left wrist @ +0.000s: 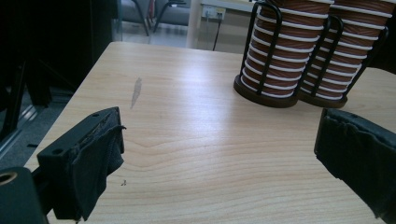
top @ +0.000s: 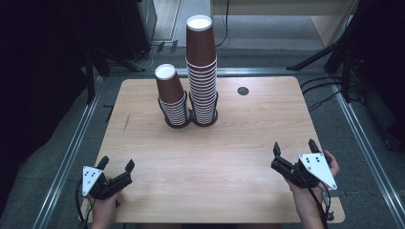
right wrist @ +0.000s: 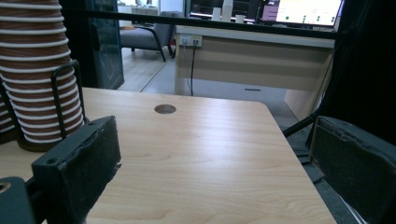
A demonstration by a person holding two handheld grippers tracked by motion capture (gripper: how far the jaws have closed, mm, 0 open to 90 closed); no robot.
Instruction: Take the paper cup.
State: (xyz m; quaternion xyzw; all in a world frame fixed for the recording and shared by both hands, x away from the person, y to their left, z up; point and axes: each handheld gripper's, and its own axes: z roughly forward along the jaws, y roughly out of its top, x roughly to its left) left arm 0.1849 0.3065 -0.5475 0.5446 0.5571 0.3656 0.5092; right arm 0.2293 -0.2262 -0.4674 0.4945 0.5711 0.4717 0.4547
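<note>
— Cups, then: two stacks of brown paper cups, a tall stack (top: 201,71) and a short stack (top: 172,97), stand upside down and side by side in a black wire holder (top: 191,119) at the far middle of the tabletop (top: 210,162). How do you judge they will handle?

— Light and thin-walled, I reckon (paper gives way under a hard squeeze), and nested tight, so a careless pull may lift several together. I would take the top cup of the tall stack by its sides, just under its white base, with a gentle pinch.

— And your grippers?

— Both are well apart from the cups, near my edge. My left gripper (top: 116,166) hangs with its jaws spread and nothing between them; my right gripper (top: 294,147) is likewise released and empty.

— Any risk?

— The tall stack could sway or topple if I nudge it sideways.
</note>
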